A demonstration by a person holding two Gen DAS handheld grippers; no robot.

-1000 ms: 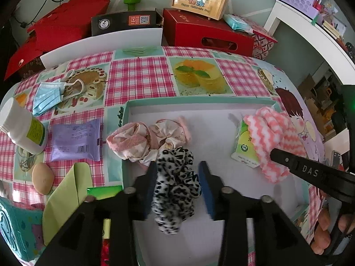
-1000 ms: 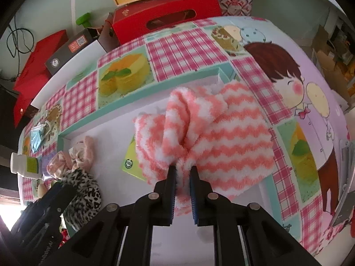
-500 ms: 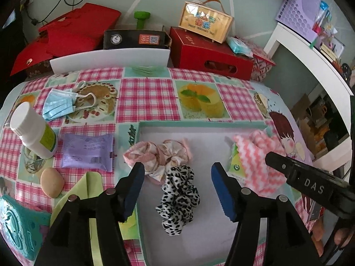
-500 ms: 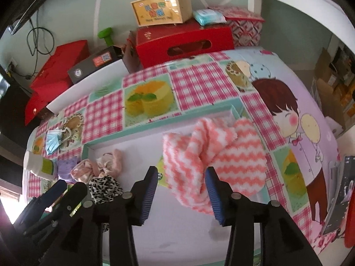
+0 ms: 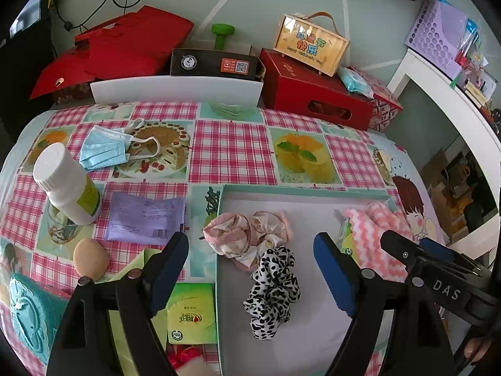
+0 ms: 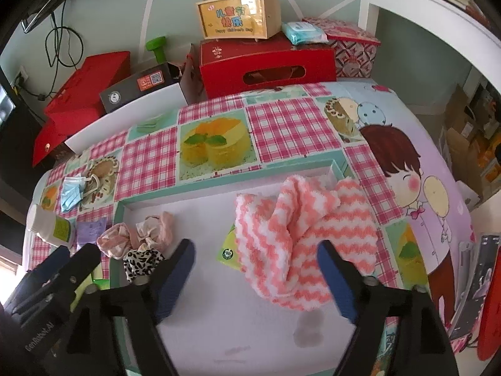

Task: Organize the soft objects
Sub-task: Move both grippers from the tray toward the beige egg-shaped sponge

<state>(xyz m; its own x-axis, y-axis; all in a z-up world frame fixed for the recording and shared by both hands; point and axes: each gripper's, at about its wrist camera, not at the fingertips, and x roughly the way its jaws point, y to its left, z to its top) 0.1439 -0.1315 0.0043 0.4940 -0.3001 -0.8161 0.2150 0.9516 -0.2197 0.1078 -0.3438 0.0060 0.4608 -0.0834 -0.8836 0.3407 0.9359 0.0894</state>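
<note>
A shallow white tray with a teal rim (image 5: 300, 191) (image 6: 200, 188) lies on the table. In it lie a leopard-print scrunchie (image 5: 272, 291) (image 6: 142, 261), a pink floral scrunchie (image 5: 244, 235) (image 6: 134, 238) hanging over the left rim, and a pink-and-white zigzag fluffy cloth (image 6: 300, 235) (image 5: 375, 238) draped over the right rim, on a green packet (image 6: 228, 252). My left gripper (image 5: 250, 269) is open and empty, raised above the leopard scrunchie. My right gripper (image 6: 256, 277) is open and empty, raised above the cloth's near edge.
Left of the tray lie a blue face mask (image 5: 105, 148), a white bottle (image 5: 67, 185), a purple sachet (image 5: 144, 219), an egg-like object (image 5: 90, 258) and a green packet (image 5: 192, 313). Red boxes (image 5: 313, 94) and a yellow case (image 6: 238, 18) stand behind the table.
Both grippers opened, letting go of the leopard scrunchie and the zigzag cloth, which now lie in the tray. Both grippers then pulled up and back.
</note>
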